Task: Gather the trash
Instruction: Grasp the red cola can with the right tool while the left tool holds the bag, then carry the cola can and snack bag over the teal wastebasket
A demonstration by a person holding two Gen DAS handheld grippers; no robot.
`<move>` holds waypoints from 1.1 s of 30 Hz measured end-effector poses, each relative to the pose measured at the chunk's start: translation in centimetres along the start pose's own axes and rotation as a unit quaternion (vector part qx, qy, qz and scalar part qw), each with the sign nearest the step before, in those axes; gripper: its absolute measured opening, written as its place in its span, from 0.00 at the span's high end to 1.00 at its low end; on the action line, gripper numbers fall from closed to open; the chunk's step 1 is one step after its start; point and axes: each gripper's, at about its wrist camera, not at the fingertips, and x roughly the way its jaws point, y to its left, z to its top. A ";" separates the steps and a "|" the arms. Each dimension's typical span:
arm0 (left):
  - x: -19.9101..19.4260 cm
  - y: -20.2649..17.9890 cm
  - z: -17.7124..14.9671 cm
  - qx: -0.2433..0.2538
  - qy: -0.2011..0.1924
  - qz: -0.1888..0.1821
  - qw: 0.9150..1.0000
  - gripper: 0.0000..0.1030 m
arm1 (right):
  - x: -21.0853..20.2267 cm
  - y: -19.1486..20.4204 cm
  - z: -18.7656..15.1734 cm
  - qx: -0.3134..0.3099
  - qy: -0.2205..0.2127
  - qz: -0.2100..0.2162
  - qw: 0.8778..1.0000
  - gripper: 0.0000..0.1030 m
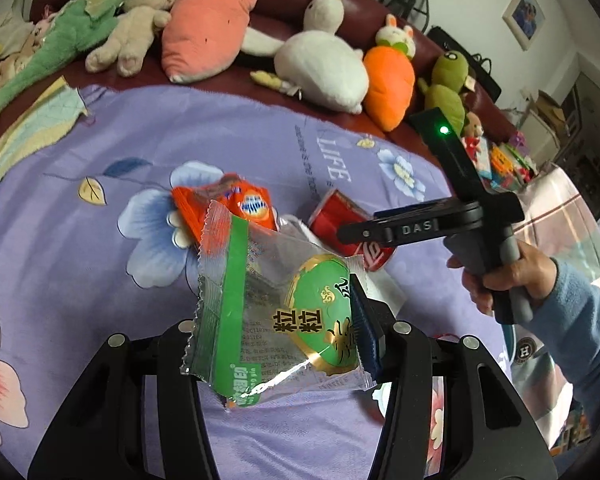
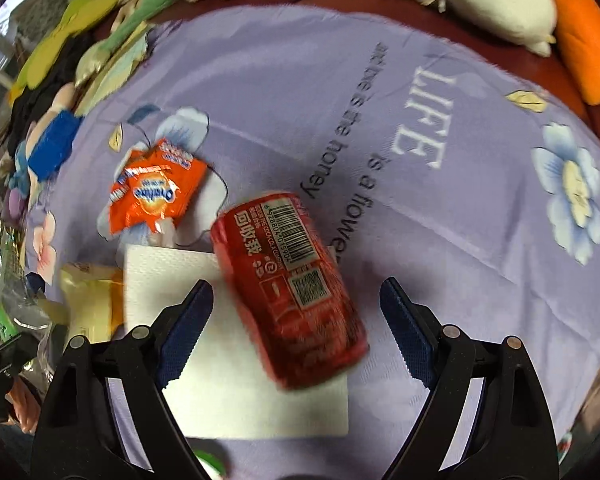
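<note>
A clear and green snack wrapper [image 1: 276, 320] hangs above the purple floral sheet [image 1: 80, 248], pinched between the fingers of my left gripper [image 1: 276, 340]; its left pad is hidden behind the foil. Beneath it lie an orange sachet [image 1: 228, 204] and a red cola can [image 1: 336, 216]. In the right wrist view my right gripper [image 2: 296, 292] stands open, pointing steeply down over the red cola can [image 2: 288, 280], which lies on its side on a white napkin [image 2: 240, 392]. The pads stand apart from the can on both sides. The orange sachet [image 2: 156, 192] lies at its upper left.
A yellow packet [image 2: 88, 300] lies left of the napkin. Plush toys line the dark red headboard: a green dinosaur [image 1: 68, 36], a pink carrot doll [image 1: 208, 20], a white goose [image 1: 320, 64], an orange carrot [image 1: 388, 80]. A hand in a blue sleeve [image 1: 516, 280] grips the right tool.
</note>
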 end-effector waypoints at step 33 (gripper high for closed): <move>9.2 -11.3 -4.2 0.089 0.098 0.033 0.991 0.32 | -10.9 -9.2 -18.4 0.153 -0.106 0.037 0.982 0.37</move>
